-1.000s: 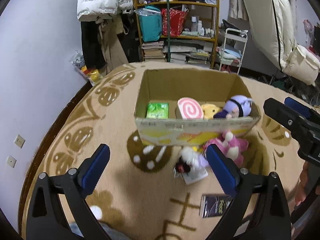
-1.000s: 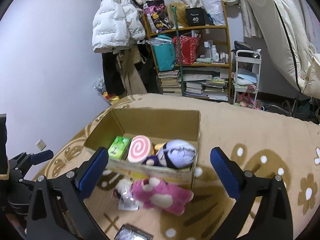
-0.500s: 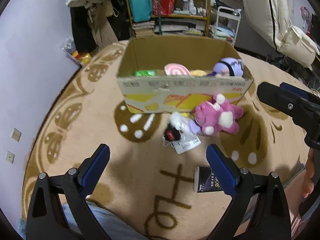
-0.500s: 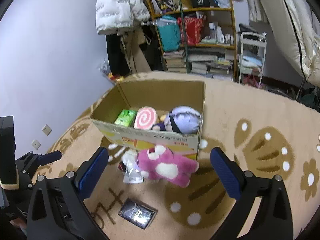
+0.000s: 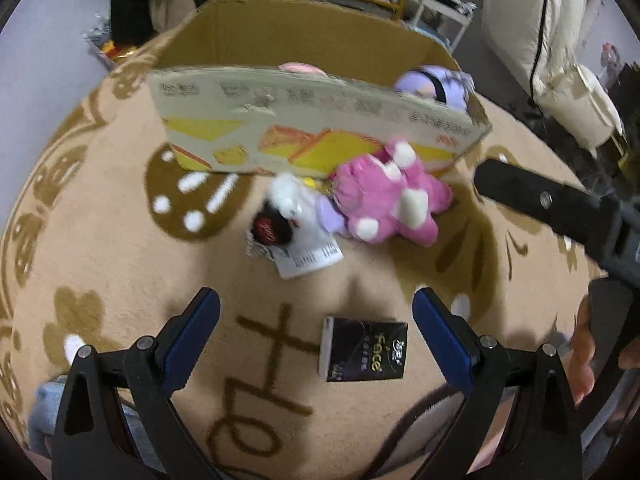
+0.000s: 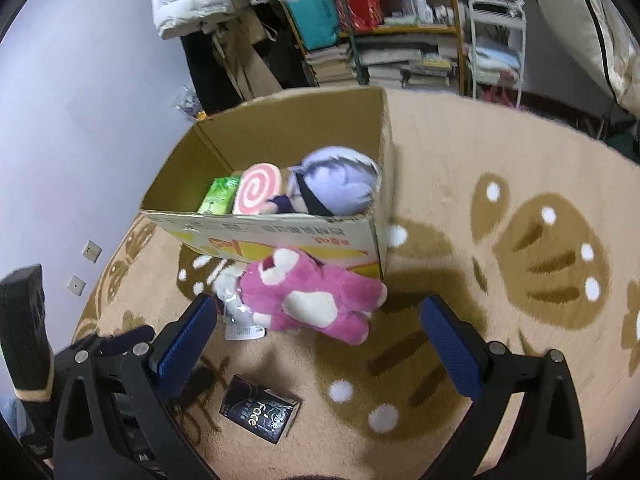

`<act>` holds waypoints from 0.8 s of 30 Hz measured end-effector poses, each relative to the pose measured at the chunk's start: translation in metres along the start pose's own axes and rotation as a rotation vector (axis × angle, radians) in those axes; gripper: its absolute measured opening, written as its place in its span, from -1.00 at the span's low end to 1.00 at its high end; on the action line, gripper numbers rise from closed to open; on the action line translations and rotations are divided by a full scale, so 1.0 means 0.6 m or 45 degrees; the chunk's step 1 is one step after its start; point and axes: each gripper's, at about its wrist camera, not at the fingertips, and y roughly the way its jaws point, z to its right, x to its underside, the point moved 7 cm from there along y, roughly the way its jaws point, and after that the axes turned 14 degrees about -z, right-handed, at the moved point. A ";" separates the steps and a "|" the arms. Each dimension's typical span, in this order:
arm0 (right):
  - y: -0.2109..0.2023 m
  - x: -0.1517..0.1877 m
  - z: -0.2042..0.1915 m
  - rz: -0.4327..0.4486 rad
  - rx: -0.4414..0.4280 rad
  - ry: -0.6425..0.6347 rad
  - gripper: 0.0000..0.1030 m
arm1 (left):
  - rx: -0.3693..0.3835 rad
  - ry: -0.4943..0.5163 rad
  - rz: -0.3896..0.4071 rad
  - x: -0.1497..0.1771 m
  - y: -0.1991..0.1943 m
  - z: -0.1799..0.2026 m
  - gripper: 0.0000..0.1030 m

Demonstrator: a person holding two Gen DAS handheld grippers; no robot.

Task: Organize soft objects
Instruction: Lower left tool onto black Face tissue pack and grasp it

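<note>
box print [image 5: 320, 108] blurred, green pack [image 6: 218, 196] half hidden behind swirl cushion [image 6: 254, 194], white plush [image 6: 226, 280] mostly covered

Your left gripper [image 5: 316, 320] hangs above the carpet [image 5: 120, 240], jaws spread wide and empty. Your right gripper [image 6: 320, 328] hangs likewise over the carpet, jaws wide, nothing between them. Your right hand [image 5: 588, 344] grips its handle.
</note>
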 end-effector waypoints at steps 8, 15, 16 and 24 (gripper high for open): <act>0.036 0.001 0.020 -0.116 -0.012 0.069 1.00 | -0.024 0.080 -0.067 0.007 0.034 0.031 0.87; 0.067 0.009 0.036 -0.218 -0.050 0.117 1.00 | -0.026 0.149 -0.173 0.021 0.071 0.057 0.87; 0.074 0.012 0.043 -0.241 -0.050 0.136 1.00 | -0.032 0.159 -0.186 0.022 0.076 0.060 0.87; 0.103 0.021 0.043 -0.323 -0.033 0.151 1.00 | -0.046 0.178 -0.266 0.033 0.106 0.070 0.87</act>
